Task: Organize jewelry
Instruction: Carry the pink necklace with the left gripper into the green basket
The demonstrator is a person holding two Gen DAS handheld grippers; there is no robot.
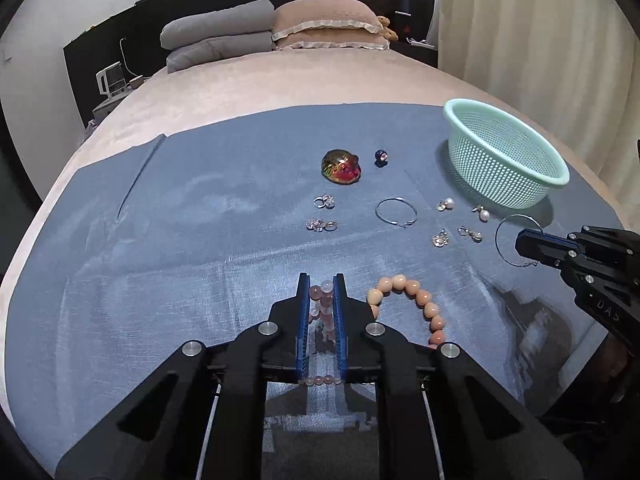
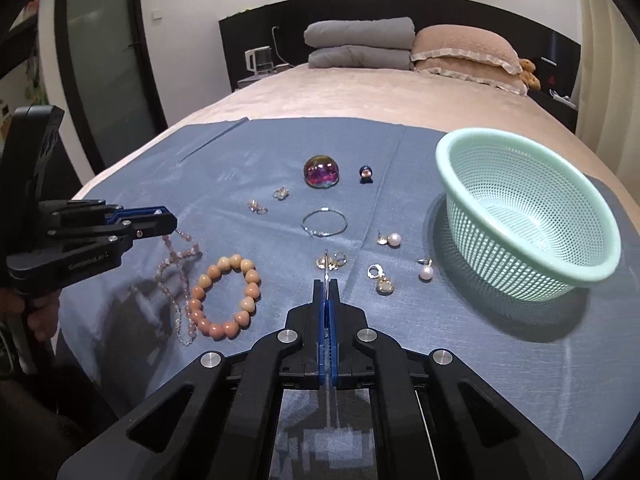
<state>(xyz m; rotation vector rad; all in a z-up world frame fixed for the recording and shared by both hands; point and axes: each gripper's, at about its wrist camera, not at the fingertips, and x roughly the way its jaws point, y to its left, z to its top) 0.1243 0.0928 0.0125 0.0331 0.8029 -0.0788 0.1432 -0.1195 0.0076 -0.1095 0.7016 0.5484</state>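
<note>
Pale pink bead strand (image 1: 322, 304) clamped in left gripper (image 1: 321, 280), trailing onto near-left blue cloth (image 1: 200, 240); thin wire hoop (image 1: 510, 240) pinched edge-on by right gripper (image 2: 327, 286); perforated mint plastic basket (image 2: 532, 216) far right; chunky peach bracelet (image 2: 224, 296) between.

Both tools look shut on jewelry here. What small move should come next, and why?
Probably carry the right tool toward the green basket. It is shut on a thin hoop earring, and the basket sits empty to its right. The left tool grips the pale bead necklace, which could follow.
</note>
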